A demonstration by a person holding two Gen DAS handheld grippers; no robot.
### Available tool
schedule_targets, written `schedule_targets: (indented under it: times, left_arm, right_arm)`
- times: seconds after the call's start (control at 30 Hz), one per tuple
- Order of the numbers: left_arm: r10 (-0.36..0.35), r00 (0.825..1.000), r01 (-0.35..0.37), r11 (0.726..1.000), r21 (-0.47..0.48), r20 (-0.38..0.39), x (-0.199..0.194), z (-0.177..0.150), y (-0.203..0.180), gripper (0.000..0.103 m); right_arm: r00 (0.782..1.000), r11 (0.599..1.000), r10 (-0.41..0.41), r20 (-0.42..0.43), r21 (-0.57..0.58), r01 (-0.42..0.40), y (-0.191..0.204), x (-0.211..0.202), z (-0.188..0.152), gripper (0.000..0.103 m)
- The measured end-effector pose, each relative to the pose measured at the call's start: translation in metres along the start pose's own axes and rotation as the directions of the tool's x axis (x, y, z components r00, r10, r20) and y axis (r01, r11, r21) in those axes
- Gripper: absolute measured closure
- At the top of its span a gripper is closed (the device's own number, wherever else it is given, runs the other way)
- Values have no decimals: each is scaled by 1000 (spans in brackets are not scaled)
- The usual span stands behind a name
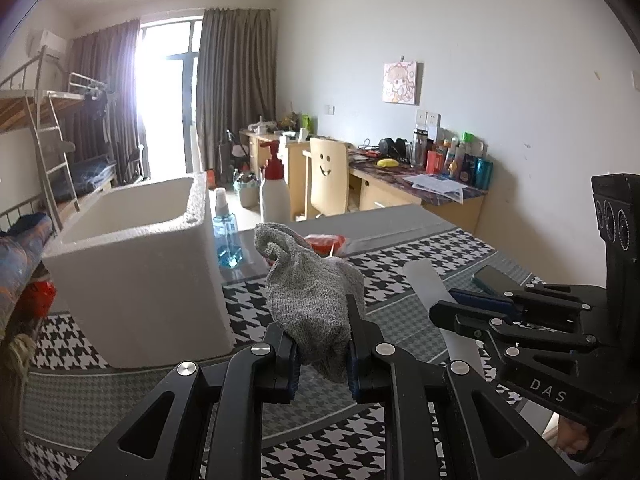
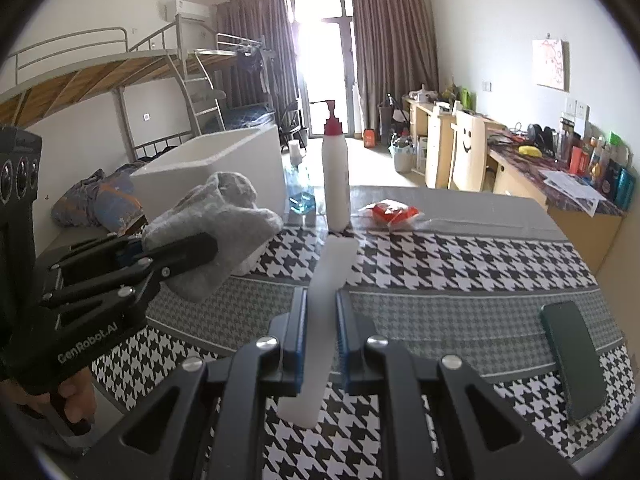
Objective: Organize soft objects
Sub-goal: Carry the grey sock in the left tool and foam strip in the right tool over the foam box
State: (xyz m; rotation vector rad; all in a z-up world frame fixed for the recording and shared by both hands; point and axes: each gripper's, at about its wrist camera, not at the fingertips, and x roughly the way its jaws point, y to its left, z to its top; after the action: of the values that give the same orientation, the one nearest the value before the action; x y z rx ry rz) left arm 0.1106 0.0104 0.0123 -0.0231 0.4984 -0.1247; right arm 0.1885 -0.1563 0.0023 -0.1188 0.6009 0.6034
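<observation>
My left gripper (image 1: pixel 322 334) is shut on a grey sock (image 1: pixel 310 284) and holds it above the houndstooth tablecloth, just right of the white foam box (image 1: pixel 132 248). The sock (image 2: pixel 224 224) and the left gripper (image 2: pixel 176 254) also show at the left of the right wrist view. My right gripper (image 2: pixel 322 304) is shut on a long translucent white strip (image 2: pixel 324 300) that lies along the table. In the left wrist view the right gripper (image 1: pixel 452 314) sits to the right, with the strip (image 1: pixel 428 284) in it.
A white pump bottle (image 2: pixel 336 184), a blue spray bottle (image 1: pixel 226 236) and a red packet (image 2: pixel 390 212) stand at the table's far side. A dark phone (image 2: pixel 572 360) lies at the right. A bunk bed is at the left, desks and a chair at the right.
</observation>
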Motion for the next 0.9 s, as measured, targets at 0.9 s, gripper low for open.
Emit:
schedule_targets:
  times: [0.9]
  left_arm:
    - [45,996,-48,998,35,79,-12,39,19,84]
  right_arm:
    - [993,999,23,113,-48,-18,6,-7,39,86]
